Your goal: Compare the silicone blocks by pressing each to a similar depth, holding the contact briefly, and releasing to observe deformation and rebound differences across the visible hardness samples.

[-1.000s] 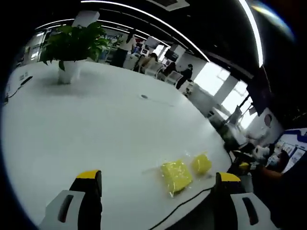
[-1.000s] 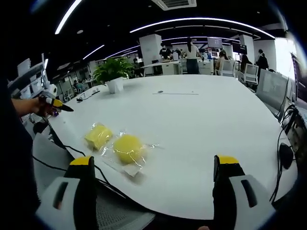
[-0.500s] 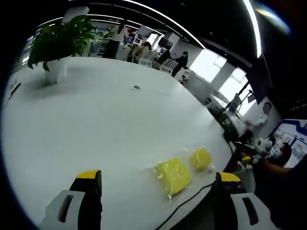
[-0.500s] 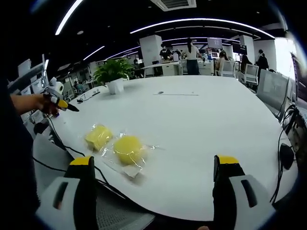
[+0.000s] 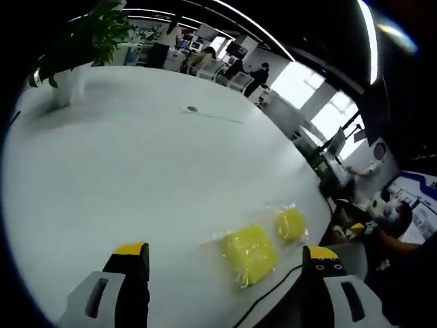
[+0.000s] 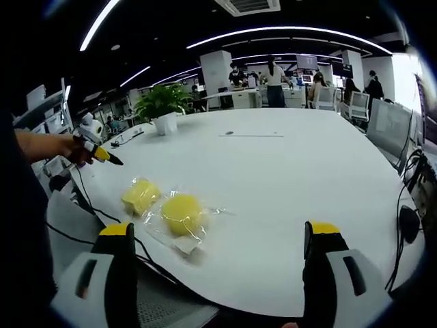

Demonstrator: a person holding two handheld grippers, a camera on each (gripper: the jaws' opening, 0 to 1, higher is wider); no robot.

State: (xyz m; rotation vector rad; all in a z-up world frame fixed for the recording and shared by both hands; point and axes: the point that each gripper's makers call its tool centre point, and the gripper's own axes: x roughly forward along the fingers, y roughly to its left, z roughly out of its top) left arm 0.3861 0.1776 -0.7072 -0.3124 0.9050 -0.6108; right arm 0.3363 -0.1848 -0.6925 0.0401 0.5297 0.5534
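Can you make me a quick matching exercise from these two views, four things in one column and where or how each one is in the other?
Things:
1. square yellow block
2. round yellow block
3. potted plant
4. black cable

Places or states:
A. far across the white table
B. trailing along the near table edge
C. in clear wrap, on the side nearer the left hand-held gripper
D. in clear wrap, beside the square one, nearer the table's middle

Pairs: 1-C, 2-D, 3-A, 4-B

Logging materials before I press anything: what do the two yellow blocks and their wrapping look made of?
Round block and square block: matte, evenly yellow, soft-edged, likely silicone or foam. Wrapping: clear glossy film, probably plastic, crinkled and glinting at the edges.
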